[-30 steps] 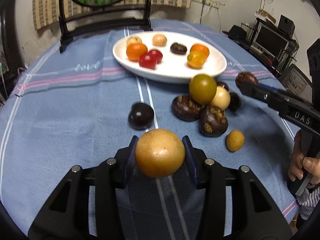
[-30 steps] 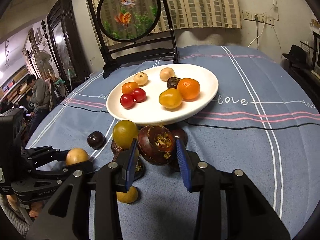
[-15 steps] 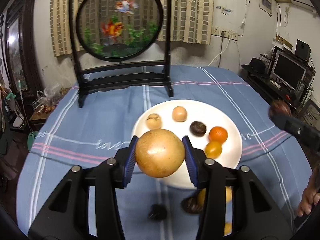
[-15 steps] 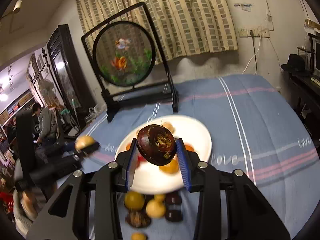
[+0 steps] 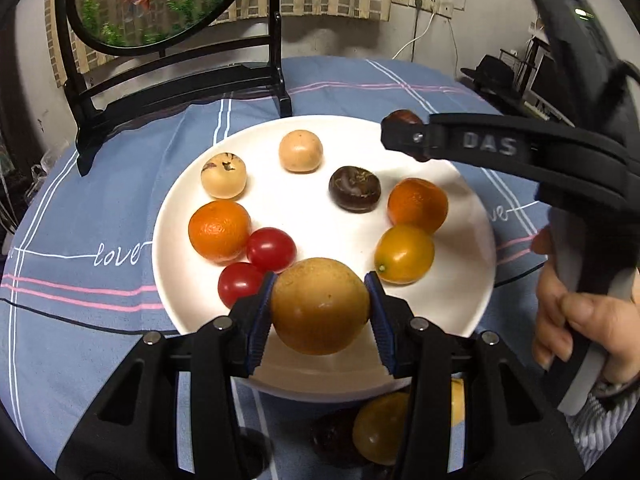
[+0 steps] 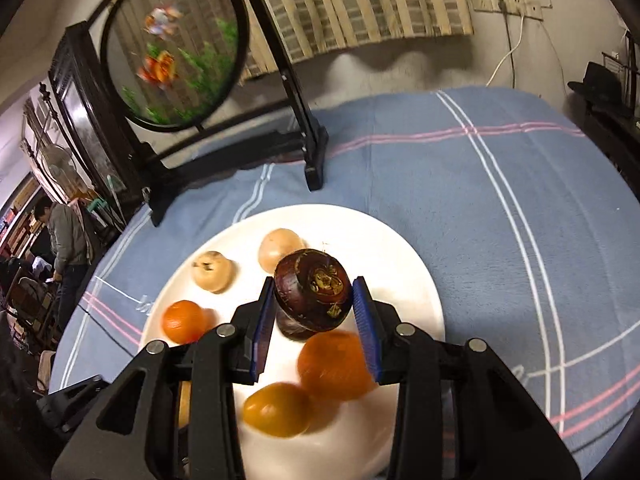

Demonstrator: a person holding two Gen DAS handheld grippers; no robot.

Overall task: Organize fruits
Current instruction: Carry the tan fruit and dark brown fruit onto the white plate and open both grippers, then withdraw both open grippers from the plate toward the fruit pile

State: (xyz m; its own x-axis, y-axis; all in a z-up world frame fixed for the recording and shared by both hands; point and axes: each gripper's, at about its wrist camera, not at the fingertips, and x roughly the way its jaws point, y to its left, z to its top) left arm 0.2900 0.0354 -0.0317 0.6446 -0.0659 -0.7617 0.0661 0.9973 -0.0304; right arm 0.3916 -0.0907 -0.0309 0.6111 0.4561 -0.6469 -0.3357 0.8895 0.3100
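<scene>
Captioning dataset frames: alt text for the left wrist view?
Left gripper holds a tan round fruit over a white plate of mixed fruits on a blue tablecloth. Right gripper reaches in from the right.

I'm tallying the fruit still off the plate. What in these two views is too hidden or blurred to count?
- Left wrist view: fruits on the cloth below the plate, such as a yellow fruit, are covered by the left gripper.
- Right wrist view: the orange and kumquat are motion-blurred; the right gripper hides the plate's near part.
</scene>
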